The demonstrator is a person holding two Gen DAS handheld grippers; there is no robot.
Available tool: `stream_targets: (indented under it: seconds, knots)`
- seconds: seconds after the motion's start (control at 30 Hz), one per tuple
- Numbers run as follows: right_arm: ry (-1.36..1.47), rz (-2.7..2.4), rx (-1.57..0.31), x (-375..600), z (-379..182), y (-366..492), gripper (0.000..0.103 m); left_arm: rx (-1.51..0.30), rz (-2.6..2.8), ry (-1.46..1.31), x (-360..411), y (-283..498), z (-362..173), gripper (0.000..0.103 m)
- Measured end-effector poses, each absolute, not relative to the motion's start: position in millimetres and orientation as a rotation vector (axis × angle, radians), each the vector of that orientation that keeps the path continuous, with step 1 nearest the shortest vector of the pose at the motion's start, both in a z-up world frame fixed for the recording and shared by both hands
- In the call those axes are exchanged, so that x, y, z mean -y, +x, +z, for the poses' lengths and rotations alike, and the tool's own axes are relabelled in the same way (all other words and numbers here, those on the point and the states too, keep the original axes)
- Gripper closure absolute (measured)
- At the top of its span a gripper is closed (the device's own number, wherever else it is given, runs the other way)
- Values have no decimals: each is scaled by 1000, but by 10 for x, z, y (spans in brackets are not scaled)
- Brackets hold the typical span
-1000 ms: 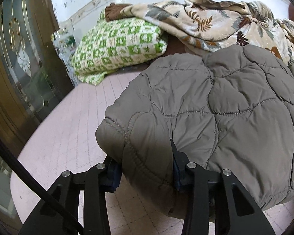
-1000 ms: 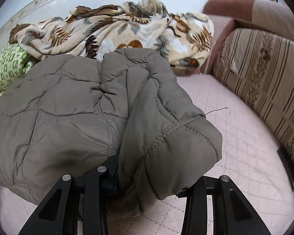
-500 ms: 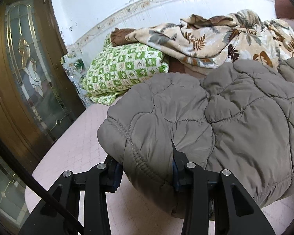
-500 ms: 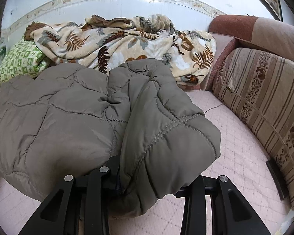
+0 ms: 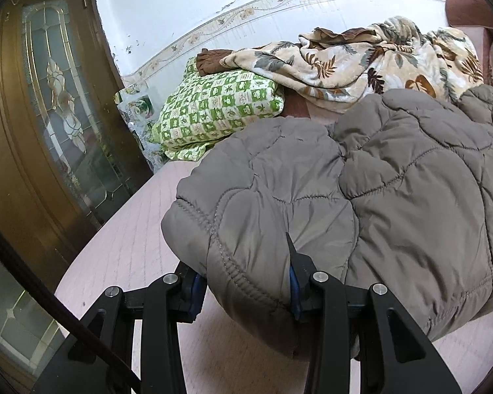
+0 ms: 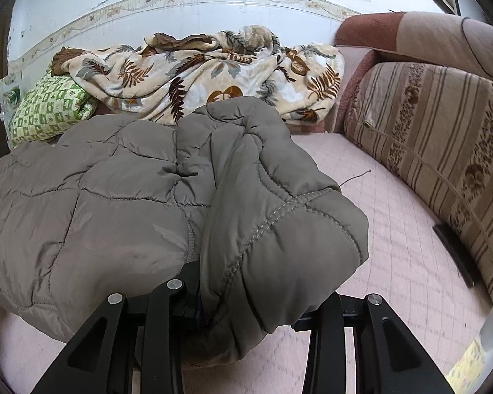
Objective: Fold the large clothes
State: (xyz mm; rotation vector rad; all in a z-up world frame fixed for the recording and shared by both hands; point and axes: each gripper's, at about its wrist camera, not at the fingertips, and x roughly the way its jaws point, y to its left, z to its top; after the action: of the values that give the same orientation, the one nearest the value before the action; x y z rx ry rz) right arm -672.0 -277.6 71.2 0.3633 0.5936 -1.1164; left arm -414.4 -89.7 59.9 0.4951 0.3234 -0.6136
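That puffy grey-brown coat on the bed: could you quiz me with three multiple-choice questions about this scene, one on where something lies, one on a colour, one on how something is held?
1. Where does the leaf-print blanket lie?
A. Behind the quilted coat, by the wall
B. On the floor
C. Over the striped cushion

2. What colour is the checked pillow?
A. Blue and red
B. Green and white
C. Black

3. How do the left gripper and right gripper stand?
A. Both wide open, empty
B. Both closed on the coat's near edge
C. Only one holds it

Answers: 1 A, it is heaped along the wall; 2 B, green squares show; 3 B, fabric bunches between both pairs of fingers.
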Motion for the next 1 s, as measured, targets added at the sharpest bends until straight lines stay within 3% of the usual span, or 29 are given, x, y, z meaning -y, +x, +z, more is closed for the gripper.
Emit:
stream_targets:
  seconds: [0.2,0.27,0.37,0.43,0.5,0.6,0.77,0.8,0.87,1.0]
  knots:
    - [419,-1111,-605,2759,586,-6811,61,-414,-625,483,819,-4071,377,59]
    - [484,-1097,-628,2838,492,-6840,53,-470,-639,448,790,-3989,330,55]
    - [716,-1040,-578,2988,389,-7083,38,-546,-670,361,670,-3864,378,45]
    - [931,-969,-489,3082,320,-7356,33,-638,-682,268,535,-3698,429,29]
    - [1071,-927,-416,3082,268,-7587,32,-703,-678,185,395,-3565,463,26]
    - [1163,-898,-338,2927,275,-7875,32,-715,-666,125,227,-3491,561,26]
    - [1009,-1061,-291,2625,545,-8166,33,-591,-603,74,87,-3589,838,26]
    - [963,-1069,-280,2604,621,-8151,35,-568,-611,64,88,-3615,900,26]
    - [859,-1061,-282,2579,762,-8045,52,-519,-640,74,140,-3704,983,26]
    - [740,-1033,-363,2655,826,-7686,60,-468,-797,217,521,-4032,975,26]
